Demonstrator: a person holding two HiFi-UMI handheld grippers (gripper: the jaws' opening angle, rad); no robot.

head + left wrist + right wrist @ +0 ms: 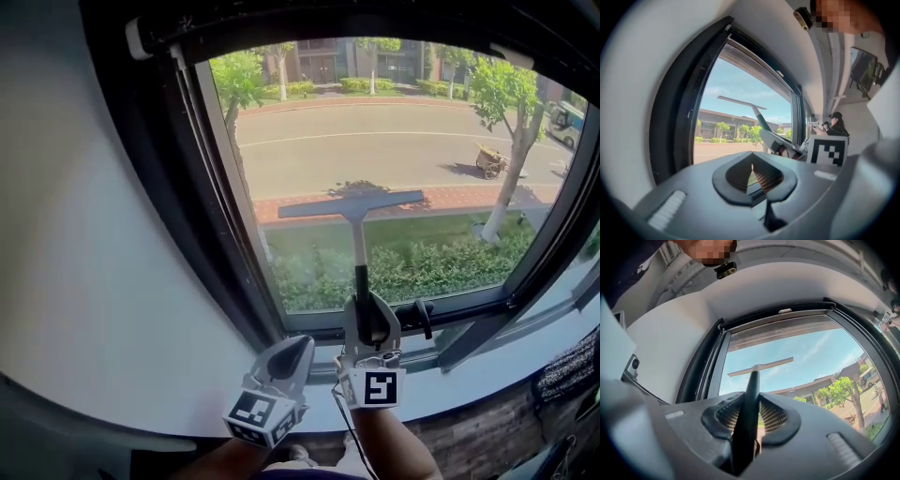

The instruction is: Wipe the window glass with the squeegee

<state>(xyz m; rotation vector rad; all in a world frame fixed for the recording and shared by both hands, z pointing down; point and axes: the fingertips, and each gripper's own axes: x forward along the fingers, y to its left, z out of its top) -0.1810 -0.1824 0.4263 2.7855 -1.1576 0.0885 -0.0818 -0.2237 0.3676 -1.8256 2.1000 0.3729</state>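
Seemingly mid-wipe: squeegee (352, 204) clamped by its handle in right gripper (366, 317), blade across window glass (422, 122) at frame centre, pane below probably still undone; left gripper (296, 347) closed, empty, bottom centre.

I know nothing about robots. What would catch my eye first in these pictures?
A squeegee stands tall at the middle of the window glass, blade crosswise, its dark handle clamped in the right gripper below. The left gripper sits beside it, shut and empty. Beyond the glass lies a sunny street with trees.
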